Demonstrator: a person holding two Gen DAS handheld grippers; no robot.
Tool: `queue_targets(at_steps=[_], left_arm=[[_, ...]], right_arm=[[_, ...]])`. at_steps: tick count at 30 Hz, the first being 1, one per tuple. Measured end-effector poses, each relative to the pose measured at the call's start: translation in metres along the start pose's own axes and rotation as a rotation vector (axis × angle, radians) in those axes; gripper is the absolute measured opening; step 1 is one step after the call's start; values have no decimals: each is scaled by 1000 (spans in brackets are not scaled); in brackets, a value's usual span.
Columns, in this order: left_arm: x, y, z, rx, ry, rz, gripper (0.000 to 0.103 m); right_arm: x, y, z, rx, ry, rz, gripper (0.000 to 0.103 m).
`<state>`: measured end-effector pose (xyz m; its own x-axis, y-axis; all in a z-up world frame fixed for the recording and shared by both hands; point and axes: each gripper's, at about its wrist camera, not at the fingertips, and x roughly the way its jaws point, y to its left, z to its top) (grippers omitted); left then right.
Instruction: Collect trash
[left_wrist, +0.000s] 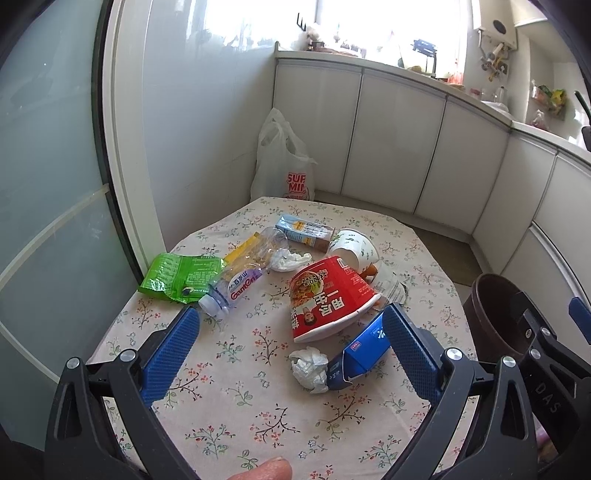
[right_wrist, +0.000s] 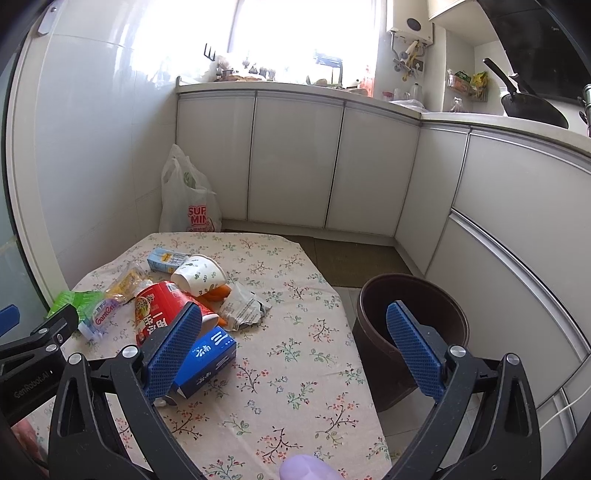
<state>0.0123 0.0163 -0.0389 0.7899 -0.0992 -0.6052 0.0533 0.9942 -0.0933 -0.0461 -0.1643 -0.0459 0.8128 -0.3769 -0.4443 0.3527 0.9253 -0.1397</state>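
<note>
Both tongs spread, empty: left tongs (left_wrist: 291, 332) over red noodle cup (left_wrist: 328, 299); right tongs (right_wrist: 295, 332) near brown bin (right_wrist: 413, 295).

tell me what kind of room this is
Most likely a home kitchen: white base cabinets run under a cluttered countertop, a black wok sits on it, and a table with a floral tablecloth holds food packaging beside a brown bin.
</note>
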Motion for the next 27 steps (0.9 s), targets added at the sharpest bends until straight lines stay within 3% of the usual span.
queue_targets(at_steps=[8, 13, 17, 20, 22, 23, 25, 26, 27], left_arm=[[5, 3, 0, -8, 16, 14, 96], [26, 24, 15, -60, 99, 38, 96], [54, 45, 34, -92, 221, 39, 96], [65, 65, 48, -200, 299, -48, 96], [60, 72, 61, -258, 264, -144, 96], [58, 70, 67, -250, 249, -188, 96], [67, 60, 71, -196, 274, -202, 96], [79, 54, 64, -161, 317, -202, 96], [100, 48, 46, -133, 447, -165, 96]], right_arm=[[3, -4, 0, 39, 12, 19, 96], [29, -29, 7, 213, 212, 150, 96], [43, -54, 26, 360, 280, 231, 96], [54, -72, 43, 517, 345, 337, 96], [62, -79, 53, 585, 345, 390, 96], [65, -82, 58, 610, 343, 411, 96], [79, -81, 60, 563, 347, 443, 96], [90, -78, 56, 520, 367, 463, 96], [99, -80, 48, 513, 392, 466, 96]])
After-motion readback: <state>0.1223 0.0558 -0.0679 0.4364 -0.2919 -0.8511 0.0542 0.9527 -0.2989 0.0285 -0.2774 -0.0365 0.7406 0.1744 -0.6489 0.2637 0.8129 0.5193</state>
